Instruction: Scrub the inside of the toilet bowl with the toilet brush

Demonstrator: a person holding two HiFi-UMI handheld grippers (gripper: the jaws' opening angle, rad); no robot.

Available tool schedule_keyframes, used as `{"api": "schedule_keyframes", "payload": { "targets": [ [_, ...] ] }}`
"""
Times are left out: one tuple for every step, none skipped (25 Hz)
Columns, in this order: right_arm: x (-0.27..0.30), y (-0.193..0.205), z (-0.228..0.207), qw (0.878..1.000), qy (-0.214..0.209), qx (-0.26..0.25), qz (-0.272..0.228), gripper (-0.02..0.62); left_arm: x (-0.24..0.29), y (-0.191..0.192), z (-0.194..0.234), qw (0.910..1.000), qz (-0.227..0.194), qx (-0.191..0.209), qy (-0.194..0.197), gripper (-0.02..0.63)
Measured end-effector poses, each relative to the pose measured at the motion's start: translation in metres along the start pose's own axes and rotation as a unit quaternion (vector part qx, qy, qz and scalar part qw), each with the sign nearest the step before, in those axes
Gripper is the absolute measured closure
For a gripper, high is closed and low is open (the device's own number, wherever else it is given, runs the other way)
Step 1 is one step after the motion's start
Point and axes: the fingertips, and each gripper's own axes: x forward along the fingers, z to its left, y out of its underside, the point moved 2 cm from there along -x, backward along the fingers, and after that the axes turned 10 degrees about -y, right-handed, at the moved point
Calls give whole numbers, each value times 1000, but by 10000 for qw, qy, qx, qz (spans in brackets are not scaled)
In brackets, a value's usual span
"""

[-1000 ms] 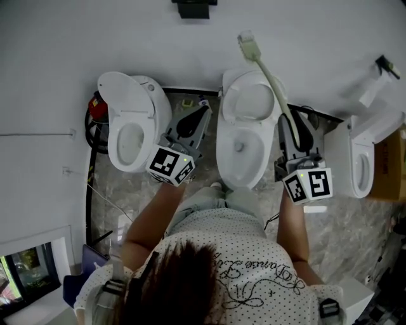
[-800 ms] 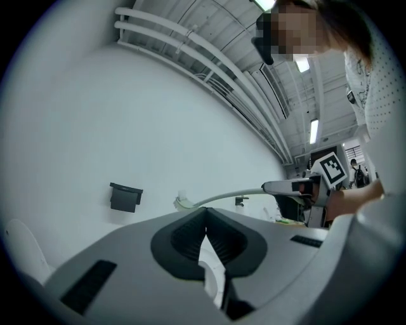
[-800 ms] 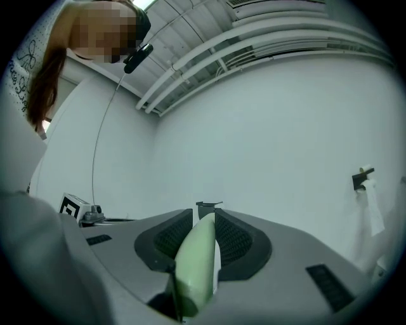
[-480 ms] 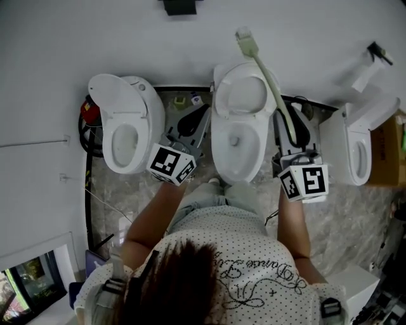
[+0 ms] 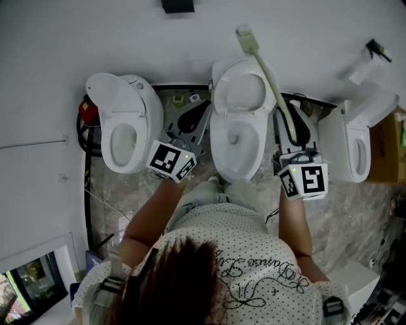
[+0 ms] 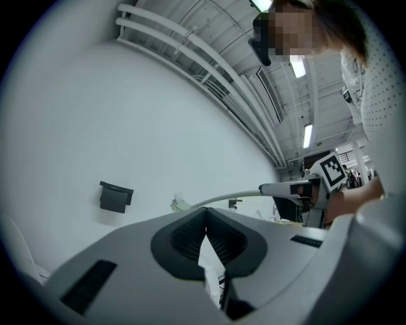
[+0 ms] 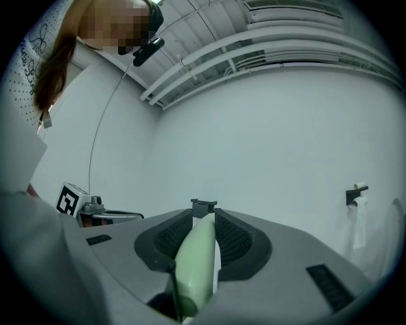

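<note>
Fingers (image 7: 170,240) of right gripper (image 7: 204,221) closed tight on pale green handle (image 7: 193,270), ribbed pads pressing it from both sides, handle running out past the tips. Same gripper in head view at 3 o'clock of middle toilet (image 5: 236,149), just beside the bowl, marker cube (image 5: 304,181) toward the person. Toilet brush (image 5: 269,79) slanting from the fingers toward 11 o'clock, crossing the right edge of the raised lid (image 5: 244,92). Brush head high against white wall (image 5: 127,38), at 12 o'clock of the toilet. Whole brush outside the bowl.

Fingers (image 6: 184,240) of left gripper (image 6: 206,230) shut together, pads meeting at the tips, nothing held between them. In head view, at 9 o'clock of middle toilet, in the gap between it and left toilet (image 5: 124,136), tips pointing toward the wall. From left gripper view: brush handle arcing across mid-frame, right gripper at 3 o'clock.

Farther out:
- left toilet with lid up, bowl open
- right toilet (image 5: 355,155) at 3 o'clock of right gripper, near it, apart
- red object (image 5: 87,109) at 9 o'clock of left toilet, kind unclear
- black box (image 5: 177,5) on wall at 12 o'clock
- white bottle with dark top (image 5: 370,60) at 1 o'clock of right toilet
- cardboard box (image 5: 393,152) at far right edge
- marbled floor (image 5: 330,222) under all three toilets
- dotted top (image 5: 241,254) of person at 6 o'clock, standing square to middle toilet
</note>
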Motion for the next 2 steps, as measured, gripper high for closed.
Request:
{"api": "schedule_keyframes", "payload": {
  "targets": [
    [1, 0, 1, 10000, -2, -12, -1, 476, 0, 0, 1, 10000, 6, 13, 12, 604],
    [2, -1, 2, 10000, -4, -25, -2, 476, 0, -1, 2, 10000, 12, 26, 24, 603]
  ]
}}
